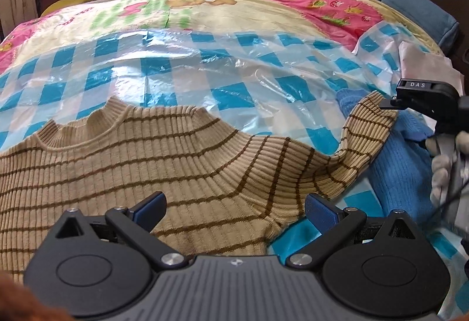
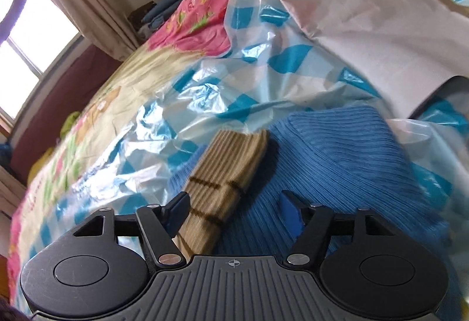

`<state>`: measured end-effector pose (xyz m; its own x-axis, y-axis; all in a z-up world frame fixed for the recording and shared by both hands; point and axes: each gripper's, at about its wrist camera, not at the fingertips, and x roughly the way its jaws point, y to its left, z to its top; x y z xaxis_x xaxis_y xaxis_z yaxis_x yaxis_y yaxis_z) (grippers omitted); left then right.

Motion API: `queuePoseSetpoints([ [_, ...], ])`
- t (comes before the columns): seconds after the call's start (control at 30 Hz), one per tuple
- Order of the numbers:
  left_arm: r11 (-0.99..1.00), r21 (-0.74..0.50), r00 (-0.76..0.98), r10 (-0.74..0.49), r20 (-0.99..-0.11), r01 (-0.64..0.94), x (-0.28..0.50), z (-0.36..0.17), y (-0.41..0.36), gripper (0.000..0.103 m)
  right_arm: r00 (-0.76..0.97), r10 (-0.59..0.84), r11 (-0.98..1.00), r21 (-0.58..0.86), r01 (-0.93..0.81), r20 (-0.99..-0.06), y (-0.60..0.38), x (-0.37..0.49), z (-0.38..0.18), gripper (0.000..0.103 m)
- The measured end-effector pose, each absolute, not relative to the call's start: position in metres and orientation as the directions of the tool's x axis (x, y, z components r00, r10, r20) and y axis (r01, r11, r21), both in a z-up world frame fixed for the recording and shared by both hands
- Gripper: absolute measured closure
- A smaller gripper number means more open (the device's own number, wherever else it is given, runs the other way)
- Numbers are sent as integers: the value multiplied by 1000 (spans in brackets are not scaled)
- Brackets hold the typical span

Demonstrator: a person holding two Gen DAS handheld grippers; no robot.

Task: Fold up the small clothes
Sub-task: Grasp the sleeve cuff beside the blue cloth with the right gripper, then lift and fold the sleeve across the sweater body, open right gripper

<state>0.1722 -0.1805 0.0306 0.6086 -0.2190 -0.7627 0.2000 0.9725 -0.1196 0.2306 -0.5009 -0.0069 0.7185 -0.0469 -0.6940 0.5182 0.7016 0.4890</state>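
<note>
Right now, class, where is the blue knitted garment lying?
In the left wrist view the blue knitted garment lies at the right, on the checked plastic sheet, partly under the striped sweater's sleeve. In the right wrist view it sits just ahead of the open jaws.

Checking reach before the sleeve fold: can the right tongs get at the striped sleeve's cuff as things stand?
Probably yes. The right tongs are open with the striped sleeve running between the fingers, on top of the blue sweater; nothing covers the cuff ahead.
</note>
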Motion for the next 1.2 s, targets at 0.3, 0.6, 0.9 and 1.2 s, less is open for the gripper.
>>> queuePoseSetpoints([
  [0.3, 975, -140, 618, -217, -756, 172, 154, 31, -154, 0, 763, 47, 652, 598, 465, -645, -498, 217, 11, 92],
  [0.6, 980, -186, 661, -182, -728, 65, 127, 33, -78, 0, 840, 302, 694, 708, 130, -450, -390, 196, 101, 94],
  [0.9, 963, -230, 714, -64, -697, -138, 91, 23, 26, 0, 680, 559, 757, 626, -186, -474, -199, 200, 114, 95],
  [1.2, 939, -195, 698, 63, -713, -284, 60, -4, 87, 0, 404, 626, 779, 557, -288, -667, -70, 176, 26, 89],
])
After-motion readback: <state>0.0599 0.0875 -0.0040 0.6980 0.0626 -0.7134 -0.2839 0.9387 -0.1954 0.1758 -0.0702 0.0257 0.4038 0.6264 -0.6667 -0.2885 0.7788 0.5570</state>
